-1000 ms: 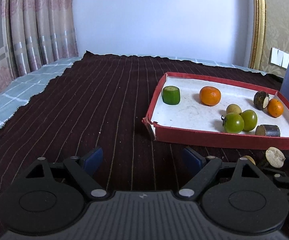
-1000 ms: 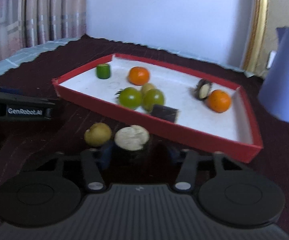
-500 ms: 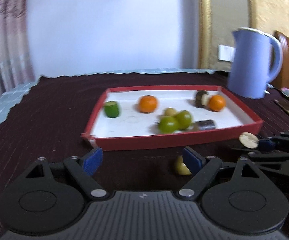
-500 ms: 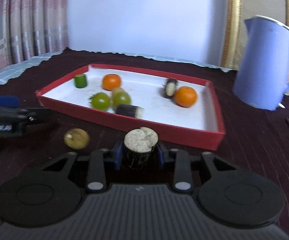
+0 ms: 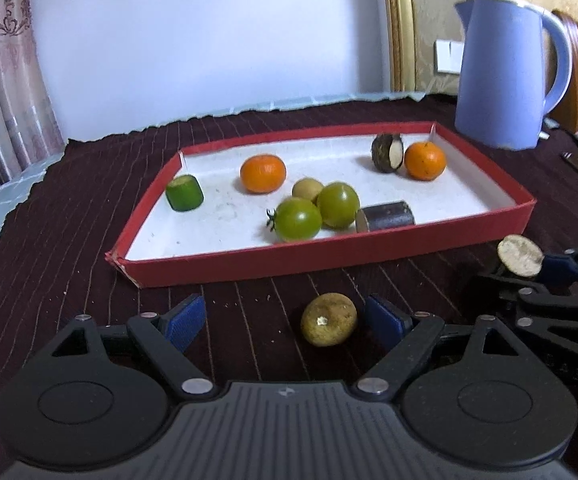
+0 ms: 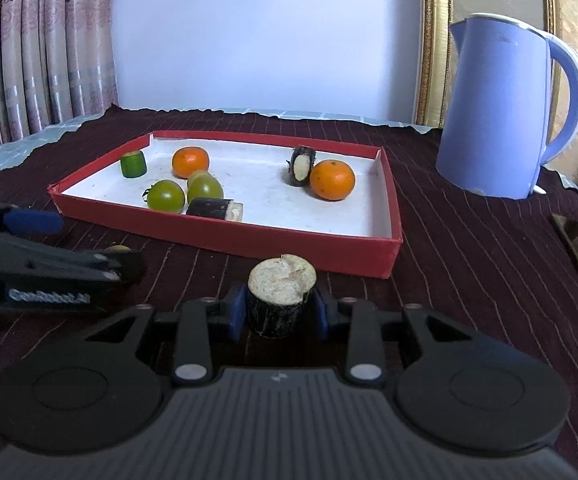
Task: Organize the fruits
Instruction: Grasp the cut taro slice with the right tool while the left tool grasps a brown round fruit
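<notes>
Since a second ago both my hands have swung across the cloth: from my left gripper (image 5: 285, 318) the blue kettle (image 5: 505, 72), then only a sliver at the edge, now stands whole, far ahead to the right, and the red tray (image 5: 329, 258) has slid from right of centre to straight ahead. Largest of the task things, that tray lies just beyond both grippers, holding two oranges (image 5: 263, 173), two green tomatoes (image 5: 297, 218), a green cut piece (image 5: 184, 193), two dark-skinned cut pieces (image 5: 387, 216) and a small yellowish fruit (image 5: 307, 189).

On the dark striped cloth (image 5: 69, 240), the loose yellow-brown fruit (image 5: 329, 319) now lies between my left fingers, close to the right pad; earlier it was only a glimpse behind that right finger. Those jaws stand wide and touch nothing.

My right gripper (image 6: 279, 310) has closed: a second ago the dark-skinned stump (image 6: 279, 298) sat loose just ahead of the pads, and now both blue pads press its sides, its pale cut face up, short of the tray's near wall.
</notes>
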Available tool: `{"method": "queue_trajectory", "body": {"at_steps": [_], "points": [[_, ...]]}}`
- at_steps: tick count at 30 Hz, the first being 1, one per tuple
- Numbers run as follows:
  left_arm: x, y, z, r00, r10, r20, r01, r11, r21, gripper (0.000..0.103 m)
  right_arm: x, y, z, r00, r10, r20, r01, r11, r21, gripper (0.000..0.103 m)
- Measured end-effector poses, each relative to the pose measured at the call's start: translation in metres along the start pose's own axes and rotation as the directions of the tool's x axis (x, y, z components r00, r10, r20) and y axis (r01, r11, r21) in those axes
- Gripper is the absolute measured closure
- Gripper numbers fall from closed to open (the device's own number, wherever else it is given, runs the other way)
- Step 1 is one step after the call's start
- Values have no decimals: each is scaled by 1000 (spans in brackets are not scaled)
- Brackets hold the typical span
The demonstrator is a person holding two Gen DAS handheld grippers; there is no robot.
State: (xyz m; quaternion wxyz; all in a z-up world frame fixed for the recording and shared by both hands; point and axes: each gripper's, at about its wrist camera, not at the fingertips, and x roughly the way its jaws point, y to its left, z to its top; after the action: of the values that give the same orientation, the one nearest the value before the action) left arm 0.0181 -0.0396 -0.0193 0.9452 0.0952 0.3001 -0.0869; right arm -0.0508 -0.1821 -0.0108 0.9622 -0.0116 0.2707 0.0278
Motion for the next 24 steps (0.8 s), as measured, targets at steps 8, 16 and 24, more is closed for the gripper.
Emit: {"method": "queue_trajectory", "body": {"at_steps": [8, 16, 24], "points": [[6, -2, 1, 999, 10, -36, -11, 1000, -16, 17, 1, 0, 0, 1000, -3, -6, 3, 1000, 4, 71], [-1, -1, 5, 993, -95, -68, 92, 995, -50, 69, 0, 1, -1, 1000, -11, -3, 11, 1000, 5, 71], [-7, 0, 5, 992, -97, -76, 93, 994, -49, 74, -2, 3, 0, 1000, -11, 2, 11, 1000, 3, 71]]}}
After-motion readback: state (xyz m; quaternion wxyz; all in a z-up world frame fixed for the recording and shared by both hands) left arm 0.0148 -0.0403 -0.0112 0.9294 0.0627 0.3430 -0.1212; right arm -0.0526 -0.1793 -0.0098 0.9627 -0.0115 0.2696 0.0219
